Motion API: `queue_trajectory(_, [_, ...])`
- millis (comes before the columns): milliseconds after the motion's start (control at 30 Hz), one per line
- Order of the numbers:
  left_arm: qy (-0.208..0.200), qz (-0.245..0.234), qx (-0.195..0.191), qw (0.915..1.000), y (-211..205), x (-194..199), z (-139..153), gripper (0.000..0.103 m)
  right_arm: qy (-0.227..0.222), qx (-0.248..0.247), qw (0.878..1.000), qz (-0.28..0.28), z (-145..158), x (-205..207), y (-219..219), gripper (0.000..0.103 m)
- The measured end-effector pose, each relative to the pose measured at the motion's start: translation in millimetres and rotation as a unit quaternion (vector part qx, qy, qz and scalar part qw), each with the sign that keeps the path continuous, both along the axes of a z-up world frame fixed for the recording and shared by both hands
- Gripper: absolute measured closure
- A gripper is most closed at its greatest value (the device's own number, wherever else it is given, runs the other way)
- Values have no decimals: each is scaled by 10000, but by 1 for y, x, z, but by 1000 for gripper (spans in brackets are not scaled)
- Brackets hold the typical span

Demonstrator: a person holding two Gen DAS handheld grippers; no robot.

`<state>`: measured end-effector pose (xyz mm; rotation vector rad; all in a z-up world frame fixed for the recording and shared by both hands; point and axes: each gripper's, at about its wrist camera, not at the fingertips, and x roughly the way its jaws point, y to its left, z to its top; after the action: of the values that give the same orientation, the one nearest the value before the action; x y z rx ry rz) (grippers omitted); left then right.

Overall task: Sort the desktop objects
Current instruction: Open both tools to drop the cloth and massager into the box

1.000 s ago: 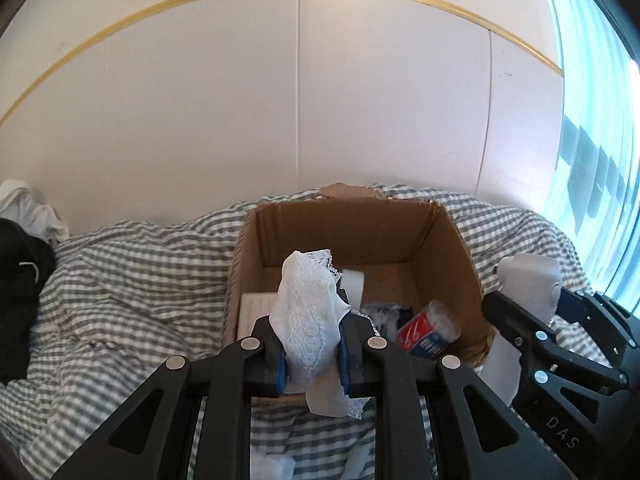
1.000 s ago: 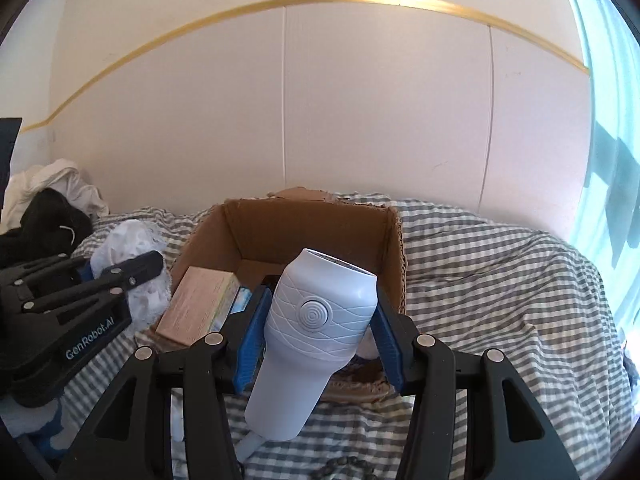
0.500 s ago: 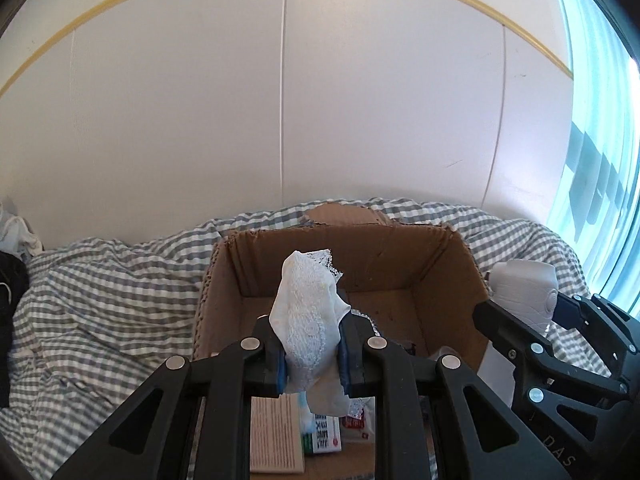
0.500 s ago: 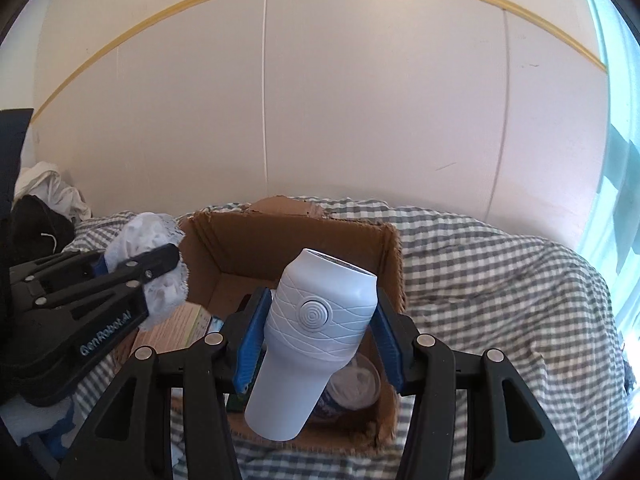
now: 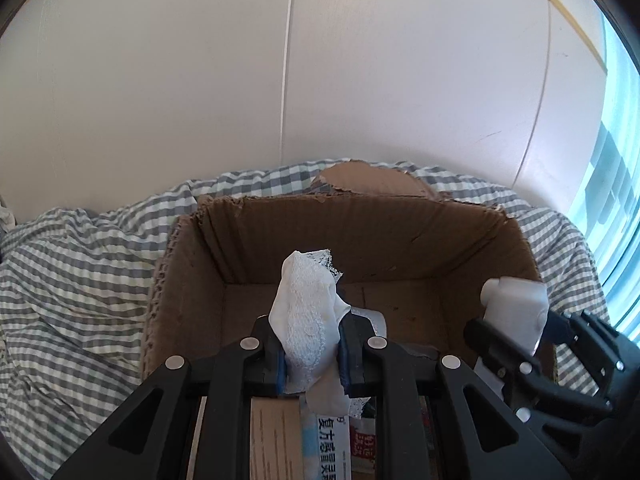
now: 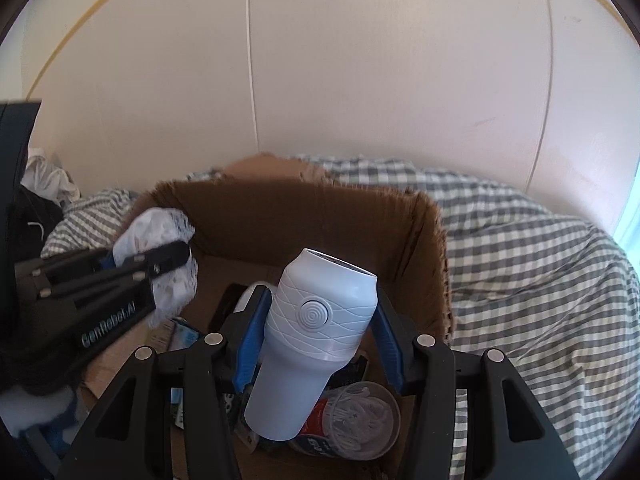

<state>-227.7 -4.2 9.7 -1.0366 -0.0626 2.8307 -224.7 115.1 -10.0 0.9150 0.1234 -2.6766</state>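
My left gripper [image 5: 311, 354] is shut on a crumpled white lace cloth [image 5: 306, 316] and holds it above the inside of an open cardboard box [image 5: 360, 232]. My right gripper [image 6: 318, 334] is shut on a white patterned bottle-shaped device [image 6: 316, 340] and holds it over the right half of the same box [image 6: 304, 216]. The left gripper with its cloth [image 6: 160, 264] shows at the left of the right wrist view. The right gripper with the white device [image 5: 516, 308] shows at the right of the left wrist view.
The box lies on a grey-and-white checked cloth [image 6: 532, 264] against a white panelled wall. Inside the box are a medicine carton [image 5: 328, 448], a flat tan box [image 5: 274, 440] and a clear lidded cup [image 6: 360, 420]. Dark and white clothes [image 6: 36, 192] lie far left.
Both grippers have moved forward from in front of the box to above its inside, each still holding its object. The box now fills the lower part of both views.
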Motion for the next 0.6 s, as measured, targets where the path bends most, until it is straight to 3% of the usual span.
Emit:
queue_trajectory(167, [-192, -80, 69, 9998, -3, -12, -6, 84, -129, 108, 9999, 16, -9, -5, -7, 53])
queue_trajectory(233, [-276, -133, 30, 9995, -2, -14, -6, 80, -162, 39, 9999, 1, -12, -4, -6, 53])
queue_trajectory(300, [-294, -85, -29, 9995, -1, -14, -5, 69, -165, -13, 9999, 14, -14, -2, -5, 52])
queue_trajectory(333, [-280, -21, -31, 9996, -1, -12, -4, 55, -139, -15, 9999, -6, -13, 0, -3, 49])
queue_trajectory(367, [-259, 27, -13, 9997, -1, -11, -3, 45, -112, -34, 9999, -5, -13, 1, -2, 38])
queue_trajectory(433, [-188, 184, 9, 9997, -5, -6, 3, 43, -34, -74, 10000, -30, -9, 5, 1, 23])
queue_trajectory(533, [-108, 266, 111, 9995, -11, 3, 15, 43, 41, -56, 9998, -211, -2, 14, 10, 22])
queue_trajectory(600, [30, 304, 137, 9994, -15, 11, 26, 37, 79, -183, 9995, -262, 4, 19, 15, 18])
